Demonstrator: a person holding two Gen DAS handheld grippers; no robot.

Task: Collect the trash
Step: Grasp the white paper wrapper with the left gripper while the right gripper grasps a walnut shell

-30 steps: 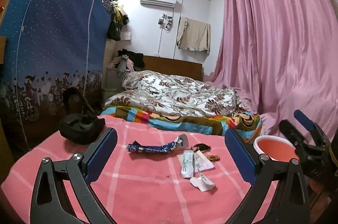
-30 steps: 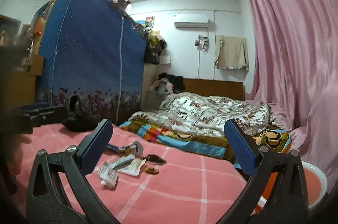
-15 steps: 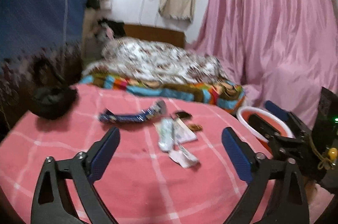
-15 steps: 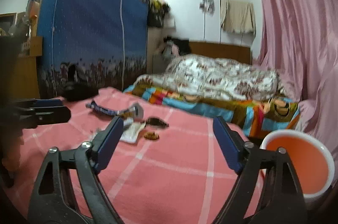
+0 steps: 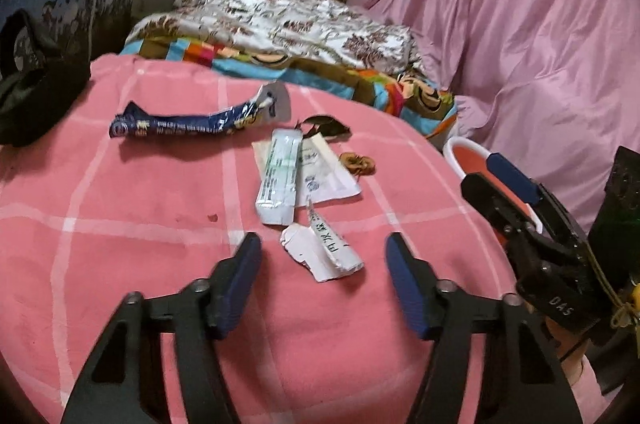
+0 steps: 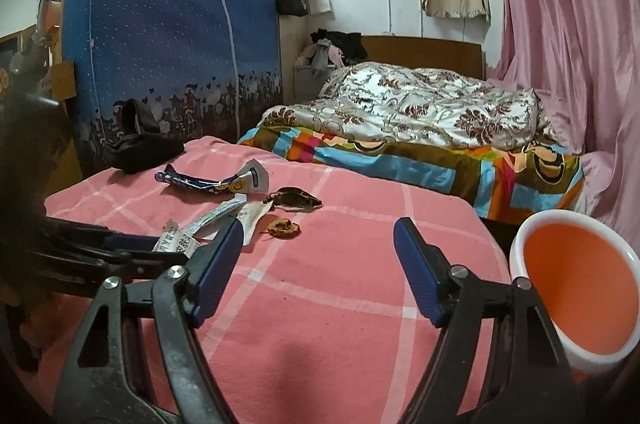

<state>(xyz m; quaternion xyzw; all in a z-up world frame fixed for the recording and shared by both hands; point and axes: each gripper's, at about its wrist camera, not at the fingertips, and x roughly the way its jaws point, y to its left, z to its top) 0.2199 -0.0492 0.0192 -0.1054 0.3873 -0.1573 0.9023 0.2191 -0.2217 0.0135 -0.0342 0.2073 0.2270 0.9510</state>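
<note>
Since the earlier frame, the left gripper (image 5: 323, 256) has been lowered toward the pink blanket (image 5: 120, 244); its jaws are closing around, not yet touching, the torn white paper scrap (image 5: 320, 252). The right gripper (image 6: 318, 244) is closing on nothing, near right. The blue wrapper (image 5: 188, 122) lies far left, the orange bin (image 6: 576, 288) right.

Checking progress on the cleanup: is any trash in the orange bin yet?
No, the right wrist view shows the orange bin with a bare inside, and the wrappers lie on the pink blanket.

Bare pink cloth (image 6: 320, 304) beside basin (image 6: 576, 304)
</note>
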